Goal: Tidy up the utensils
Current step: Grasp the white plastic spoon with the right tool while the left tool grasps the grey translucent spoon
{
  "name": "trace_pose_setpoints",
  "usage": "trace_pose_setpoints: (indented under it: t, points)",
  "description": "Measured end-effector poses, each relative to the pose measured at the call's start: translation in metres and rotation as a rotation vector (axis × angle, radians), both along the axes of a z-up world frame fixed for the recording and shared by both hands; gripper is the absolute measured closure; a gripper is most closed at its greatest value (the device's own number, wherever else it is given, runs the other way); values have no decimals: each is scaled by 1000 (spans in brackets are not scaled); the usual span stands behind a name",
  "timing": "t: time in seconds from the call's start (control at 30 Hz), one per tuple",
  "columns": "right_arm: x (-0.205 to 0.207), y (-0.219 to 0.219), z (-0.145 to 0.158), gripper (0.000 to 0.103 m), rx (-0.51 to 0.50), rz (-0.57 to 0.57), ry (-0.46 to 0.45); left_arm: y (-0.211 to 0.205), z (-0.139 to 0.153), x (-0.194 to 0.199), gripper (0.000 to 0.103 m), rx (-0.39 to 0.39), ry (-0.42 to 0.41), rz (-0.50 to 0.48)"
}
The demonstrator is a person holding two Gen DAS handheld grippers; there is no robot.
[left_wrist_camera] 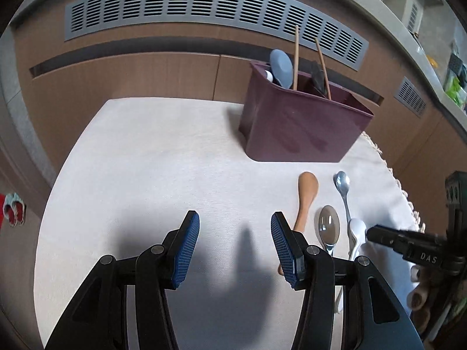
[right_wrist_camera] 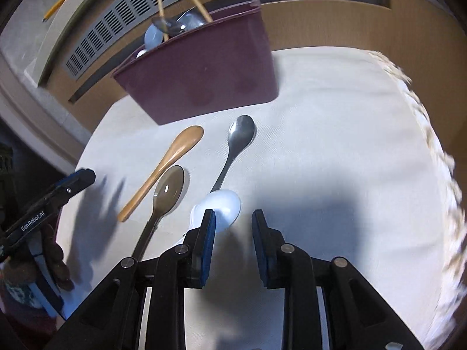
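A maroon utensil holder (left_wrist_camera: 294, 122) (right_wrist_camera: 201, 67) stands at the far side of the cloth-covered table, with a blue spoon (left_wrist_camera: 281, 68), chopsticks (left_wrist_camera: 296, 55) and dark utensils in it. Several spoons lie in front of it: a wooden spoon (left_wrist_camera: 306, 198) (right_wrist_camera: 166, 166), a small steel spoon (left_wrist_camera: 343, 186) (right_wrist_camera: 238, 143), a smoky translucent spoon (left_wrist_camera: 329, 227) (right_wrist_camera: 166, 195) and a white spoon (left_wrist_camera: 356, 233) (right_wrist_camera: 223, 204). My left gripper (left_wrist_camera: 235, 233) is open and empty, left of the spoons. My right gripper (right_wrist_camera: 233, 221) is open, its left finger over the white spoon's bowl.
The cream cloth (left_wrist_camera: 151, 157) has a fringed right edge (right_wrist_camera: 437, 151). Brown cabinets with a grey vent (left_wrist_camera: 204, 8) stand behind the table. The right gripper's finger (left_wrist_camera: 391, 239) shows in the left wrist view; the left gripper's finger (right_wrist_camera: 73, 180) shows in the right wrist view.
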State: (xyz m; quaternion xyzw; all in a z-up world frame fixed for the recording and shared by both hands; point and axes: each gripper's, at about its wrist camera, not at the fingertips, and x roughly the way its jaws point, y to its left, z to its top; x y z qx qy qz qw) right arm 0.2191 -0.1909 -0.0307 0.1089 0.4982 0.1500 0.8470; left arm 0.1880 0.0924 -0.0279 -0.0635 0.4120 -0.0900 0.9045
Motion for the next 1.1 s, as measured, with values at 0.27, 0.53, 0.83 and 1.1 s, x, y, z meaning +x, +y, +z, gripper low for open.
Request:
trace_pose_setpoints:
  t: [0.27,0.53,0.83,1.1]
  points:
    - [6,12,-4,73,62,-96,41,-3,0,-5,51,13,5,-7]
    - [9,72,-1,69,-189,36,-42,-2,-3,-6,51,25,19,8]
    - [-8,68,-2,70,-317,135,-98,-17,4,-14,51,29,14,-29]
    - [-23,10,-2,70,-287,28,-91,-41,6,-16,51,-36,51,-98]
